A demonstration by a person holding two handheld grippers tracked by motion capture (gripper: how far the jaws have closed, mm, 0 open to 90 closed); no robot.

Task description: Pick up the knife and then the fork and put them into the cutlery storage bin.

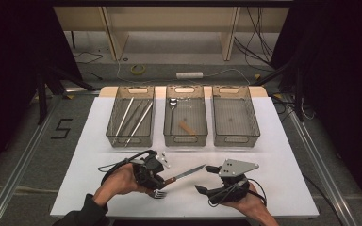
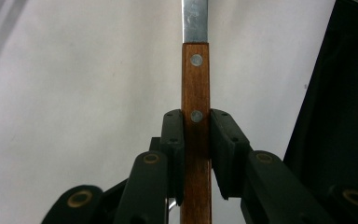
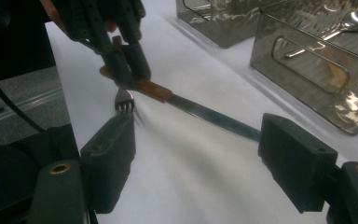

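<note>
Left gripper (image 2: 196, 140) clamps the knife (image 1: 185, 174) by its wooden handle, good grippy spot; blade looks stiff, slick, light. Right gripper (image 3: 198, 158) waits, jaws wide apart.

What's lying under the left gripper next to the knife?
A fork lies on the white table under the left gripper, whose jaws clamp the knife. The tines show; the gripper hides the handle.

Black claws (image 1: 162, 181) with brass-coloured rivets, trailing cables, dark sleeve (image 1: 82, 214).
</note>
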